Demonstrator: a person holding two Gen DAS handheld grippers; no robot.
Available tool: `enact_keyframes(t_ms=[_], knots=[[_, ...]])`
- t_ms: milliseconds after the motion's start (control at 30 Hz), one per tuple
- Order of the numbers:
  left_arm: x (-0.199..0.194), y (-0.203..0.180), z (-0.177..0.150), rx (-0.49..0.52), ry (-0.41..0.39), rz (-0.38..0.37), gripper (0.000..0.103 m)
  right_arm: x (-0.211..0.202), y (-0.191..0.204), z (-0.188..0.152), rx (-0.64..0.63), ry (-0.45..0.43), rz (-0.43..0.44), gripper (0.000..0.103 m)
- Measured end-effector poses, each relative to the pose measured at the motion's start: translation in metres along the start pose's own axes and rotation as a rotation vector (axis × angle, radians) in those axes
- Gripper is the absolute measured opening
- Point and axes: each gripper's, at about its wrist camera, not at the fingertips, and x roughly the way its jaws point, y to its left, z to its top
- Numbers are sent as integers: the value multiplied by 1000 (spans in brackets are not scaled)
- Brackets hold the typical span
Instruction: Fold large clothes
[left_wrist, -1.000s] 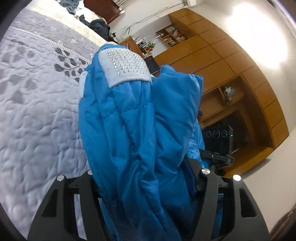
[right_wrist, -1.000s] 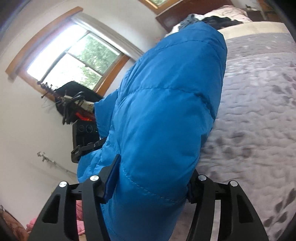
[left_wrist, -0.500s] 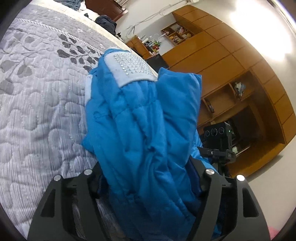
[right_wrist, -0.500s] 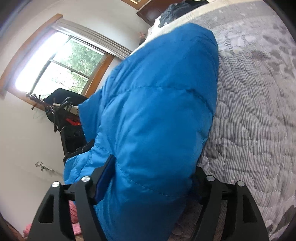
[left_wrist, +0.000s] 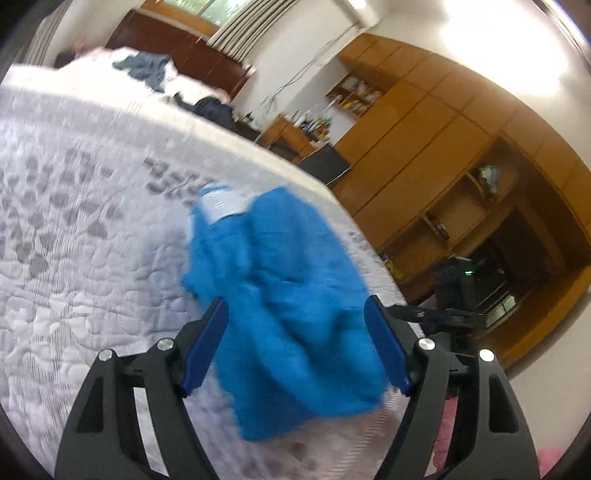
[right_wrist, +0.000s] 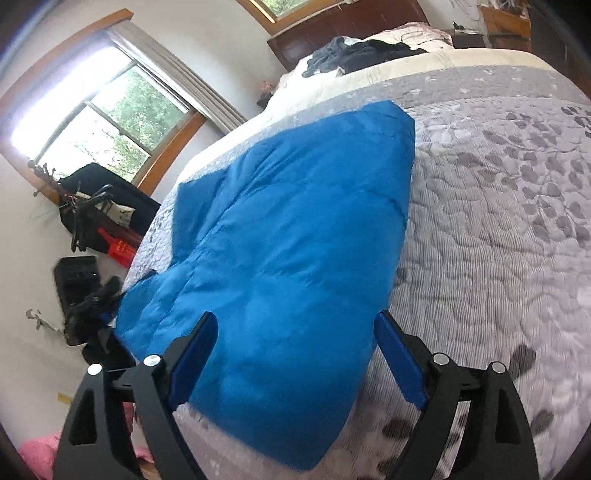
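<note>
**Blue jacket on the bed, both tools spread wide**

From the left wrist we see our left tool (left_wrist: 295, 321) with its two blue-padded fingers (left_wrist: 203, 345) held well apart. The blue jacket (left_wrist: 284, 295) lies bunched on the grey quilted bed (left_wrist: 74, 240) between and beyond those fingers, and we cannot tell whether either pad touches the cloth; nothing is clamped. A pale patch (left_wrist: 223, 203) sits at the jacket's far end. The picture is blurred. Behind the bed, wooden cupboards (left_wrist: 443, 147) with open shelves run along the wall, a dark wooden headboard (left_wrist: 177, 44) stands at the far end, and a heap of dark clothes (left_wrist: 147, 70) lies on the pale bedding near it.

From the right wrist we see our right tool (right_wrist: 295, 334), its fingers (right_wrist: 399, 358) likewise spread apart with the jacket (right_wrist: 295, 240) between them, gripping nothing. Here the jacket lies broad and fairly flat on the bed (right_wrist: 498, 221), stretching away from the tool along the bed's left edge. A window (right_wrist: 99, 114) with a wooden frame lights the wall at left, and dark clothes (right_wrist: 358, 51) lie piled by the headboard. Something pink (right_wrist: 37, 454) shows low at the left, beside the bed.
</note>
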Motion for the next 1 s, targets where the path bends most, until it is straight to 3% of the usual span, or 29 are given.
enact_keyframes(t_ms=[233, 367, 433, 767, 1000], knots=[[11, -49, -17, 67, 78, 35, 71, -10, 14, -22, -40, 10, -41, 88], [29, -42, -30, 49, 170, 73, 27, -9, 18, -31, -49, 17, -41, 88], [33, -30, -36, 2, 196, 63, 23, -8, 19, -36, -52, 19, -45, 88], [46, 18, -65, -81, 242, 62, 23, 5, 18, -45, -59, 46, -51, 89], [43, 18, -68, -79, 209, 46, 26, 2, 19, -51, -52, 22, -63, 90]])
